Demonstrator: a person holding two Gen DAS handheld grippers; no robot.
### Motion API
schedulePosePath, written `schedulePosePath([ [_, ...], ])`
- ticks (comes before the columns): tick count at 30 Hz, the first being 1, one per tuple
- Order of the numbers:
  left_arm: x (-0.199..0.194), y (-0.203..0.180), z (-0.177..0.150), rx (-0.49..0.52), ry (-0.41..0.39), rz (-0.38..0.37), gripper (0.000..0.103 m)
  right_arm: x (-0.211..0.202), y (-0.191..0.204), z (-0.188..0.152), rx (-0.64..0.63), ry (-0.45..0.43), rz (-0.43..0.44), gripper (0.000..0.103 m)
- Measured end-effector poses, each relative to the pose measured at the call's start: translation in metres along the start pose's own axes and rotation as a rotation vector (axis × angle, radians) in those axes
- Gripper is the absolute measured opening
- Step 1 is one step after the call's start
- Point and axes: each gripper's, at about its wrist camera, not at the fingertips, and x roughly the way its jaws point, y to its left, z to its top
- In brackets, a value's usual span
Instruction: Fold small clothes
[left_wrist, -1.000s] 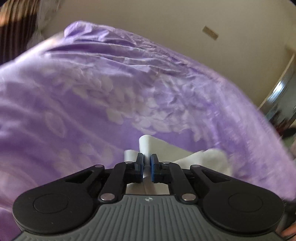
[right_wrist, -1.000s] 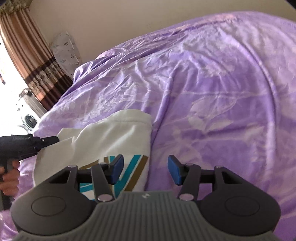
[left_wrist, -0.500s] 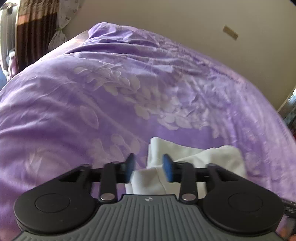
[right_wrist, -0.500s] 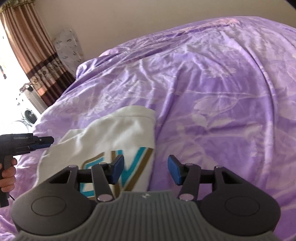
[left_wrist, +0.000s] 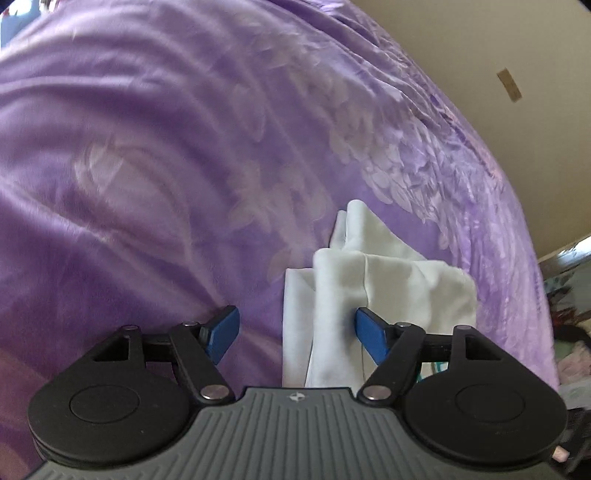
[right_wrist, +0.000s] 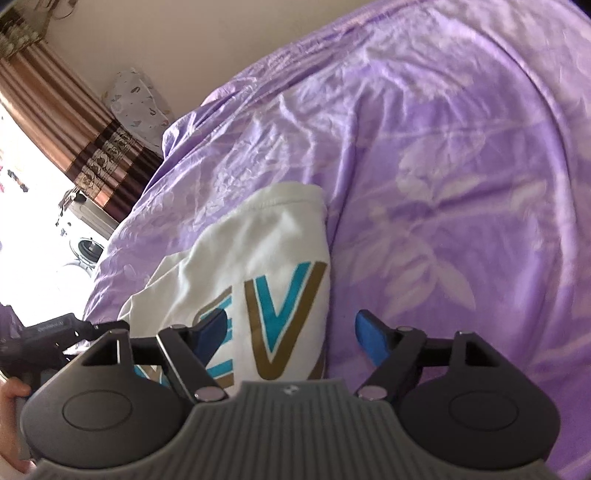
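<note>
A small white garment (left_wrist: 373, 291) lies folded and bunched on the purple bedspread (left_wrist: 155, 155). My left gripper (left_wrist: 297, 332) is open above its near edge, with cloth lying between the blue pads but not held. In the right wrist view the same garment (right_wrist: 255, 258) shows teal and gold letters. My right gripper (right_wrist: 291, 338) is open and hovers over the garment's lettered edge, its left pad over the cloth and its right pad over the bedspread (right_wrist: 461, 166). The left gripper's black body (right_wrist: 55, 332) shows at the lower left, held by a hand.
A beige wall (left_wrist: 517, 44) runs behind the bed. Brown striped curtains (right_wrist: 55, 122) and a bright window stand at the left. A patterned pillow (right_wrist: 136, 99) leans at the bed's far corner. Clutter shows past the bed's right edge (left_wrist: 569, 295).
My left gripper has opened and let go of the white garment, which now lies on the bedspread. My right gripper stayed open and moved closer over the garment's lettered part.
</note>
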Motion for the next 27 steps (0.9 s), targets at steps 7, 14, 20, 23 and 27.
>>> schedulePosePath([
  [7, 0.020, 0.017, 0.010, -0.083, 0.027, -0.136, 0.091, 0.026, -0.023, 0.004, 0.168, 0.068, 0.092, 0.074],
  [14, 0.040, 0.015, 0.016, -0.063, 0.022, -0.207, 0.079, 0.054, -0.032, 0.021, 0.240, 0.082, 0.165, 0.054],
  [20, 0.050, 0.023, 0.011, -0.108, -0.009, -0.241, 0.032, 0.071, -0.040, 0.023, 0.266, 0.086, 0.210, 0.033],
  [23, 0.041, 0.014, 0.008, -0.080, -0.040, -0.228, 0.023, 0.067, -0.043, 0.023, 0.277, 0.074, 0.227, 0.020],
  [27, 0.012, -0.018, -0.005, 0.072, -0.154, -0.162, 0.017, 0.052, -0.027, 0.024, 0.192, 0.023, 0.207, 0.015],
])
